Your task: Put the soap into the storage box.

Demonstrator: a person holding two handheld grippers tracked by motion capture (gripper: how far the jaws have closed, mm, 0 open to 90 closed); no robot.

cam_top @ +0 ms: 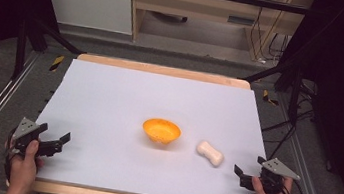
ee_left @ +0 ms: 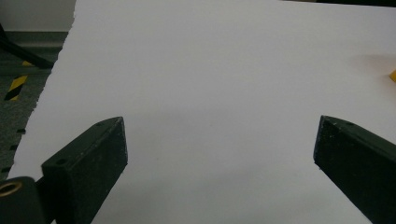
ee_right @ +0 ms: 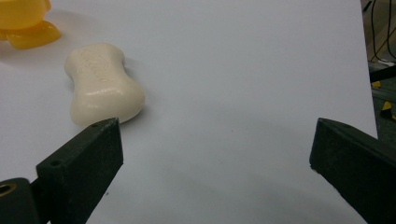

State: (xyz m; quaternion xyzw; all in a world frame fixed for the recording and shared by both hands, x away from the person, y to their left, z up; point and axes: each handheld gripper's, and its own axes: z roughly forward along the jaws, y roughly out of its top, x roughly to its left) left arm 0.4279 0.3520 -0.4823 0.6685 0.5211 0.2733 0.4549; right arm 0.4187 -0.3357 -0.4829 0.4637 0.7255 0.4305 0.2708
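Both grippers, left (cam_top: 55,143) and right (cam_top: 242,177), wide open and empty at the lower corners; soap (cam_top: 210,153) right of centre beside the bowl (cam_top: 161,130); likely pre-grasp, right reach to soap next.

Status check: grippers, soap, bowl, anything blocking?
Left gripper open, empty, near left edge of table. Right gripper open, empty, near right edge. Soap lies beside orange bowl, untouched. Nothing between right gripper and soap.
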